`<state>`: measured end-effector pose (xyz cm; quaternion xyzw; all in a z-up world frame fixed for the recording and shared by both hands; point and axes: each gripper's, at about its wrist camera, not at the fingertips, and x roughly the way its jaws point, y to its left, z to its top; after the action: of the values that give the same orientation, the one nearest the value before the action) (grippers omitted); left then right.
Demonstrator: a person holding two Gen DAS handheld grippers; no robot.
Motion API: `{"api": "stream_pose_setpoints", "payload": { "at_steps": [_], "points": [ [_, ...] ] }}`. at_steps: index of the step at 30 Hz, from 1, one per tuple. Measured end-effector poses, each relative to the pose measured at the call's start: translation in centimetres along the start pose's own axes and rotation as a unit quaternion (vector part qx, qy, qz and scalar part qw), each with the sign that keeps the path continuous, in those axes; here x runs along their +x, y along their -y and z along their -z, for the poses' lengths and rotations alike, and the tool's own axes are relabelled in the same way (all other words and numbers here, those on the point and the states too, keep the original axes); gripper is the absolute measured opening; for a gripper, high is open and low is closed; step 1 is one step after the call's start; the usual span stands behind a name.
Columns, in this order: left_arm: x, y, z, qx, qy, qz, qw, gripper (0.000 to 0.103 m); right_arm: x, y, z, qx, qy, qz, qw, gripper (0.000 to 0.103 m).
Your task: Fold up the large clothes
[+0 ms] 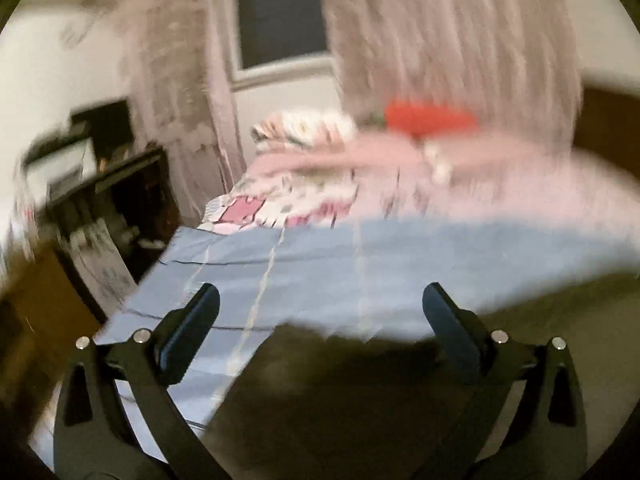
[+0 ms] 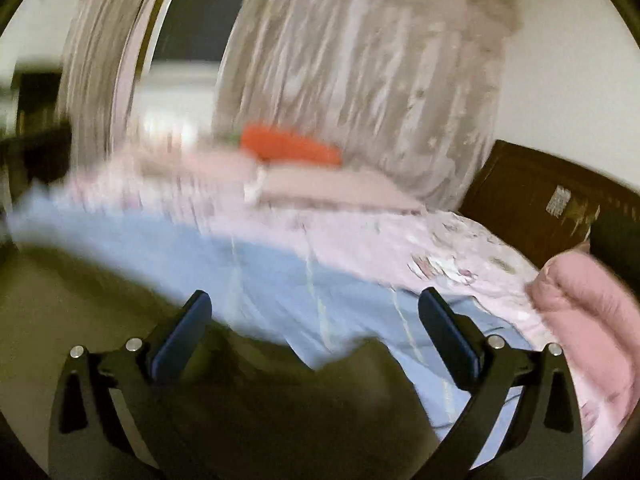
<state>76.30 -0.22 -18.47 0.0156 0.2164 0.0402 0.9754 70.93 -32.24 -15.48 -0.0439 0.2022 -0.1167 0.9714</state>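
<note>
- We've got a dark olive garment [image 1: 320, 392] lying soft and rumpled on the bed, its upper edge ragged against the pale blue sheet [image 1: 320, 264] beneath it.
- That blue sheet looks smooth and flat, crossed by thin pale stripes and a few dark crease lines.
- Beyond it we see a pink patterned quilt [image 1: 304, 200], puffy and crumpled, and a red-orange object [image 1: 428, 120] on top; blur hides what it is.
- Behind the bed hang grey-pink curtains [image 1: 460, 40] in long vertical folds, with a dark window between them.
- In the right wrist view, a plump pink pillow [image 2: 584, 304] sits at the right edge, quilted and soft.
- Our left gripper [image 1: 320, 308] points slightly down over the olive garment, jaws spread wide, nothing between them.
- Our right gripper [image 2: 316, 312] is tilted the same way above the garment's [image 2: 280, 408] peaked edge, jaws spread wide and holding nothing.
- Both sets of fingers are black and angular, with flat dark blue pads [image 2: 180, 344] and shiny rivets.
</note>
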Motion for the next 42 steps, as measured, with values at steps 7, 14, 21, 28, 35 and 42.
{"api": "stream_pose_setpoints", "payload": {
  "at_steps": [7, 14, 21, 28, 35, 42],
  "points": [
    [-0.1, 9.9, -0.5, 0.009, -0.043, 0.021, 0.9988, 0.101, 3.6, -8.4, -1.1, 0.061, -0.061, 0.004, 0.996, 0.102],
    [6.4, 11.2, 5.3, 0.005, -0.093, 0.018, 0.9955, 0.101, 9.8, -9.1, 5.1, 0.063, -0.143, 0.026, 0.987, 0.102],
    [9.8, 10.8, 8.0, -0.012, -0.11, 0.032, 0.9934, 0.101, 12.6, -9.2, 7.6, 0.063, -0.143, 0.029, 0.987, 0.102],
    [11.1, 11.1, 9.2, -0.015, -0.116, 0.024, 0.9928, 0.101, 14.2, -9.4, 8.9, 0.066, -0.148, 0.032, 0.986, 0.102],
    [10.9, 11.3, 9.0, -0.007, -0.121, 0.02, 0.9924, 0.101, 15.2, -8.9, 9.1, 0.076, -0.173, 0.013, 0.982, 0.102],
    [4.1, 5.6, 2.2, 0.014, -0.057, 0.07, 0.9958, 0.101, 10.1, -4.5, 5.1, 0.042, -0.111, -0.036, 0.992, 0.102]
  ]
}}
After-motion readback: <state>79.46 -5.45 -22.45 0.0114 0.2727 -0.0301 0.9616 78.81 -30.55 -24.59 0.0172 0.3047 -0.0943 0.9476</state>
